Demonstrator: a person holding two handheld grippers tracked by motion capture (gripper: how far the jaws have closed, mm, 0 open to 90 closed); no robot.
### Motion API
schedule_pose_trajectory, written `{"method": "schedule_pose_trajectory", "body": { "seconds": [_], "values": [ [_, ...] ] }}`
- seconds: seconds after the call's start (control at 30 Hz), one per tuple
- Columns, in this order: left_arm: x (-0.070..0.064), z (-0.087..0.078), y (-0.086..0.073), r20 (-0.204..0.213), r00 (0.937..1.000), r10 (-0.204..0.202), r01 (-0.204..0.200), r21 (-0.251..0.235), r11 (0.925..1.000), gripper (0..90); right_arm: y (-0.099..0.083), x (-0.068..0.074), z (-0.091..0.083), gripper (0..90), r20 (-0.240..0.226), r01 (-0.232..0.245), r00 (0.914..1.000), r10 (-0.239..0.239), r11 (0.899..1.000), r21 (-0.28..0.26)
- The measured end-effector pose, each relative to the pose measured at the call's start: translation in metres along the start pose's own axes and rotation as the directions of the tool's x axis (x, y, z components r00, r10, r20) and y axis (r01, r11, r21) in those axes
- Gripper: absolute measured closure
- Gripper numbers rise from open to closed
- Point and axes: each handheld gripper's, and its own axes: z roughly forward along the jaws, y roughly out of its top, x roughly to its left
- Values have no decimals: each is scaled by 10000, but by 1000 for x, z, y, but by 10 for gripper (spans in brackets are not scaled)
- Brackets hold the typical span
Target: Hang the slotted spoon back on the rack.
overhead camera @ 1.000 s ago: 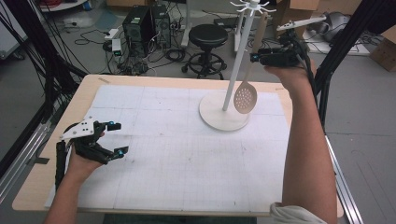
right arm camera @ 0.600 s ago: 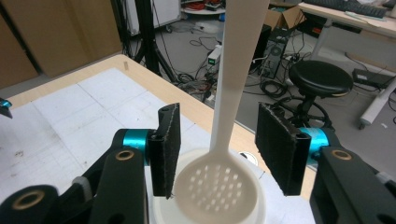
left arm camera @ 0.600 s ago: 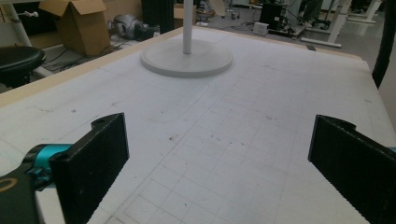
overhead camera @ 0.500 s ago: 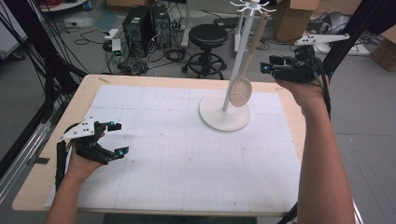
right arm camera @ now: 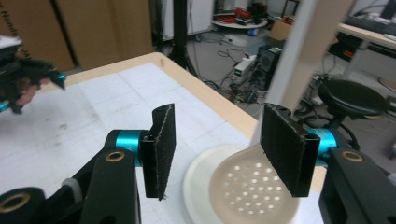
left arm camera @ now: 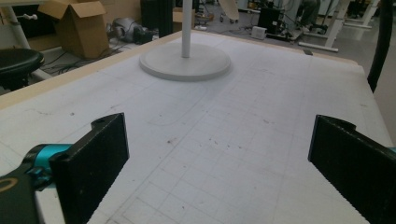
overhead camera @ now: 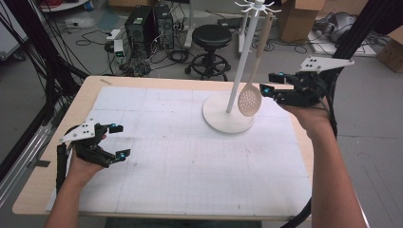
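Skimmer (right arm camera: pixel 252 189) holes plain between right tongs (right arm camera: pixel 229 149), hook (overhead camera: pixel 256 6) overhead.

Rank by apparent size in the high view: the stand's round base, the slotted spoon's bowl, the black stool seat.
1. Round base of the stand: largest.
2. Black stool seat: smaller, though it stands farther off, so this is unsure.
3. Slotted spoon's bowl: smallest.

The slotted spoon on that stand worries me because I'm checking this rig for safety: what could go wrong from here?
The slotted spoon hangs freely from the stand, so the open right gripper beside it could knock it into a swing or off its hook. The stand is tall on a narrow base near the table's far edge; a sideways push on its pole might tip it. The left gripper rests far away, too distant to steady anything.
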Motion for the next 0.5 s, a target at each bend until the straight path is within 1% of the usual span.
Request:
{"method": "schedule_pose_trajectory", "body": {
  "seconds": [0.17,0.23,0.27,0.33,0.37,0.5],
  "values": [
    [0,1,0,76,10000,19,-19,25,10000,56,-10,12,2,410,-198,121,9997,-124,9998,-136],
    [0,1,0,106,9999,19,-19,-9,10000,56,-15,15,4,403,-257,30,9997,-36,9998,-216],
    [0,0,0,108,9999,9,-9,-17,10000,56,-19,16,5,395,-284,80,9996,-88,9995,-310],
    [0,0,0,105,9999,-1,2,-68,10000,56,-27,19,7,382,-342,13,9994,-26,9993,-382],
    [0,-1,0,121,9999,3,-2,-96,10000,56,-31,21,8,380,-437,-81,9990,66,9993,-360],
    [0,-2,1,115,9999,-25,28,-213,9998,56,-49,30,12,358,-571,-126,9983,106,9993,-348]
  ]
}}
